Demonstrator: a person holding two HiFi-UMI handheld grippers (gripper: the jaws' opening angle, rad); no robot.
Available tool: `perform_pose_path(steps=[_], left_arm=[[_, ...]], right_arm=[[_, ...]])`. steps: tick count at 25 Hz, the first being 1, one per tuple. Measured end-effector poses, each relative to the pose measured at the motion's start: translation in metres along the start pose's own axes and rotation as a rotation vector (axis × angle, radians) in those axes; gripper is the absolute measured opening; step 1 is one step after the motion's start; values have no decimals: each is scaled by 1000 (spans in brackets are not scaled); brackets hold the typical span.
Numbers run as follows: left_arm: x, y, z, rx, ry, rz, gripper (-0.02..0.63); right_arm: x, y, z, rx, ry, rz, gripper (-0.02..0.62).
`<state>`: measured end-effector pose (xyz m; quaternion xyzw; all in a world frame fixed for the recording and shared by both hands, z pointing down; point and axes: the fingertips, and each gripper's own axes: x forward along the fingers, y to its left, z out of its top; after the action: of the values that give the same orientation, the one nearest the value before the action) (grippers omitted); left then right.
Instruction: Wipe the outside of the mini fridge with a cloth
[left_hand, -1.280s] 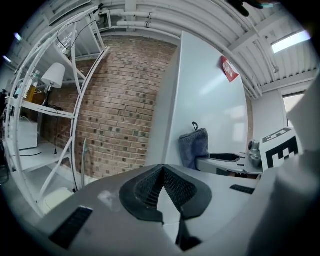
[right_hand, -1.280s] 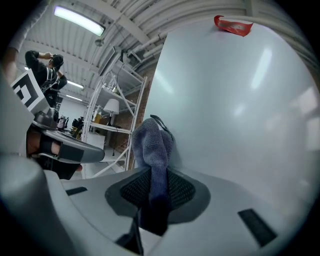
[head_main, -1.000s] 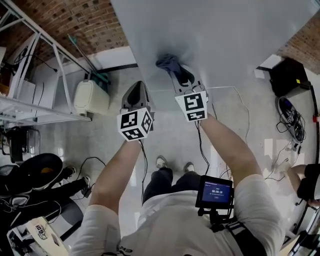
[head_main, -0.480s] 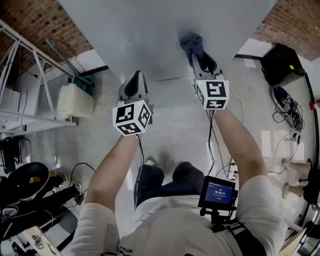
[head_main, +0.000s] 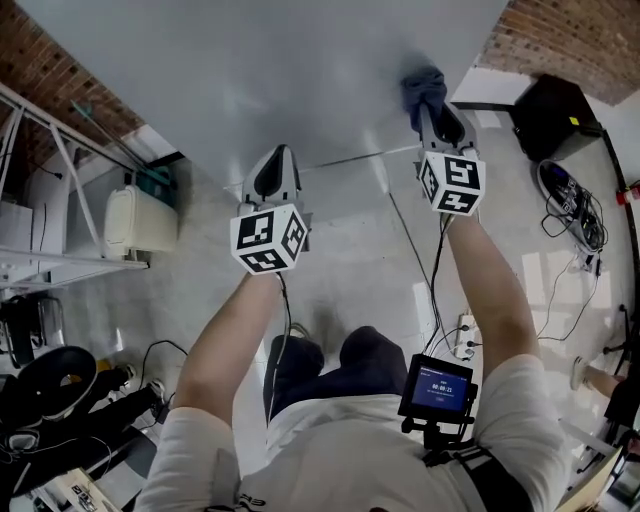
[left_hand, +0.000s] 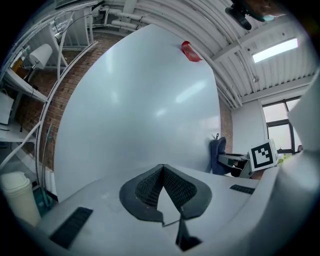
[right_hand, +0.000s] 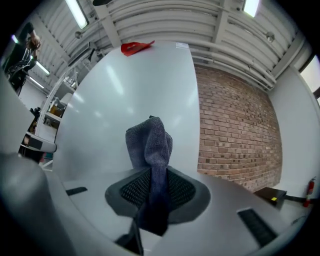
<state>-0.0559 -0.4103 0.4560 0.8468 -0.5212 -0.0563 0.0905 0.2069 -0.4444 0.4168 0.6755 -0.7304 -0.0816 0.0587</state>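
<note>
**Grey-blue cloth on fridge panel, R gripper**

Mini fridge (head_main: 270, 70): plain pale grey-white panel, smooth and glossy, w/ soft light reflections. It fills the top of the head view. A small red object (right_hand: 136, 47) sits on its top edge.

Cloth (head_main: 424, 92): knitted/terry texture, bunched into an upright wad.

Print: black-and-white square markers on both gripper cubes. Chest-mounted screen (head_main: 438, 385) shows digits, too small to read.

R gripper (head_main: 432, 115): jaws clamped on the cloth's lower part. The wad sticks out past the tips and lies against the panel near its right edge.

L gripper (head_main: 275, 170): jaws closed together, nothing between them. It points at the panel's lower edge, well apart from the cloth; contact w/ the panel can't be told.
</note>
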Motion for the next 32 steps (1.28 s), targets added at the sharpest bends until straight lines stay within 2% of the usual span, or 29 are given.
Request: perform_pose_path(steps=[7,10,17,22,27,32], left_arm=[[8,-8,-8,8,1,3,0],[2,-3,-12,19,22,33,0],[-45,41,-27,18,109,166,0],[-77,83,-78,26,102,230,0],[-94,121,-148,38,62,246,0],[-97,165,-202,55,-3,256,0]], right_arm=[[-5,-3,-2,4,-12,7,86],[-13,18,-5,3,1,58,86],[-36,143,-36,54,110,293,86],[-49,237,-82,49,95,450,86],[-45,307,-151,52,62,515,86],[-33,370,-200,24,-26,561,86]])
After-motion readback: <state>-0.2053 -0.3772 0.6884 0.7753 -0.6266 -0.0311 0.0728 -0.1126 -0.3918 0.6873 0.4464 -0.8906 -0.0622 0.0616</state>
